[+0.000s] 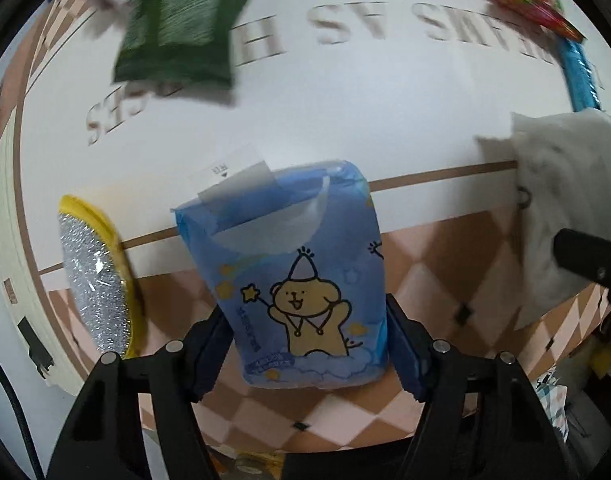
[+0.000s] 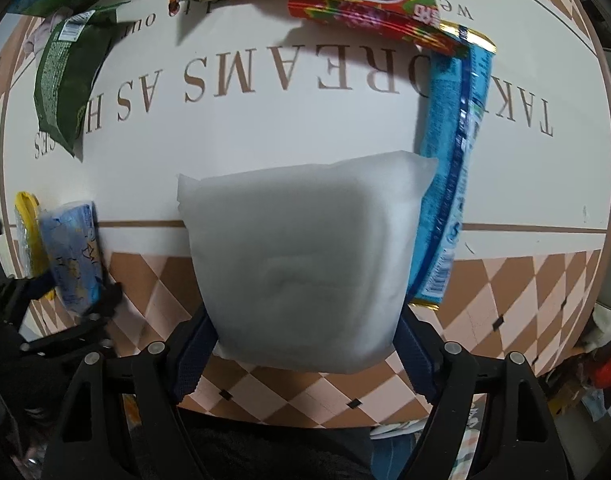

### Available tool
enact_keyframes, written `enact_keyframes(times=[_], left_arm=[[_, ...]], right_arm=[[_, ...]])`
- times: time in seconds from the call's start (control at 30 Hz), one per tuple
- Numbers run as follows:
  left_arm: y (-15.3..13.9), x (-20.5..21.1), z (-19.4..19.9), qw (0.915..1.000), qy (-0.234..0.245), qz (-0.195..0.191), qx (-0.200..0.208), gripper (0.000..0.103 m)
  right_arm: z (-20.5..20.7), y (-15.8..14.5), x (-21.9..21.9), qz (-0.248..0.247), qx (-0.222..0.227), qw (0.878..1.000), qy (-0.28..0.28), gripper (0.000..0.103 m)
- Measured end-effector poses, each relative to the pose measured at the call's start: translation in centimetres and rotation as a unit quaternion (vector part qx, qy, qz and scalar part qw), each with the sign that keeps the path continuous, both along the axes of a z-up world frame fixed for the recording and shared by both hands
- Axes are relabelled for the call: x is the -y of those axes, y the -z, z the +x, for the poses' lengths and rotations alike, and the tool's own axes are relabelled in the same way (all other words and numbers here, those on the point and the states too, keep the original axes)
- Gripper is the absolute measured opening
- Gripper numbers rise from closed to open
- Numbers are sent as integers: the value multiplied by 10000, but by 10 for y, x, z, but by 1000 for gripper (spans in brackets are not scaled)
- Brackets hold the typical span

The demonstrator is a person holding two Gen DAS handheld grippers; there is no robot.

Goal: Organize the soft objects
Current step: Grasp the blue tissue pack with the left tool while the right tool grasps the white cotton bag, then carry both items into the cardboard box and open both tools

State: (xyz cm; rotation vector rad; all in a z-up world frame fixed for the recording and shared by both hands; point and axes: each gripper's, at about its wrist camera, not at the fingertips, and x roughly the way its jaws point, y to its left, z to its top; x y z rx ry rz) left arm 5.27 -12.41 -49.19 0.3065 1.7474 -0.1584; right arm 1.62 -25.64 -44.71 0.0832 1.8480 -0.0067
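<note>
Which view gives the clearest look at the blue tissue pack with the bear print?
The left wrist view. There the blue tissue pack fills the centre, bear drawing facing the camera, held between the left gripper fingers. The right wrist view shows it only small and edge-on at the far left, beside a yellow-rimmed scrubber.

A blue tissue pack (image 1: 301, 292) printed with a bear in a party hat stood upright between the left gripper's (image 1: 309, 344) fingers, pinched at its lower sides, a clear flap at its far end. A plain white soft pack (image 2: 301, 260), slightly puffed, sat likewise between the right gripper's (image 2: 305, 344) fingers, squeezed near its base, its wider end pointing away from the claw
</note>
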Motion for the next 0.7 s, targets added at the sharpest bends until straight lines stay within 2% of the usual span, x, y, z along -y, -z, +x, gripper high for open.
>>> enact_keyframes(times=[0.13,0.27,0.3,0.4,0.53,0.7], left_arm=[[12,10,-5,9998,-150,-103,-39,71],[27,-2,-9,9987,-399,-258,-163,69],[29,-5,-9,9985,-447,-268,-169,66],[40,-14,-11,9979,-557,-297,-128,49],[39,-17,-23,9959,-748,-484,-141,34],[31,-14,-26,9947,-752,-700,-44,31]], right_arm=[[-7,-3,18,-21,-89,10000,-5,83],[-6,5,13,-154,-136,9997,-121,84],[-4,8,12,-207,-149,9996,-153,84],[-1,14,9,-360,-138,9992,-134,83],[-10,4,13,-434,-13,9990,-55,73],[-17,-24,20,-223,236,9993,201,65]])
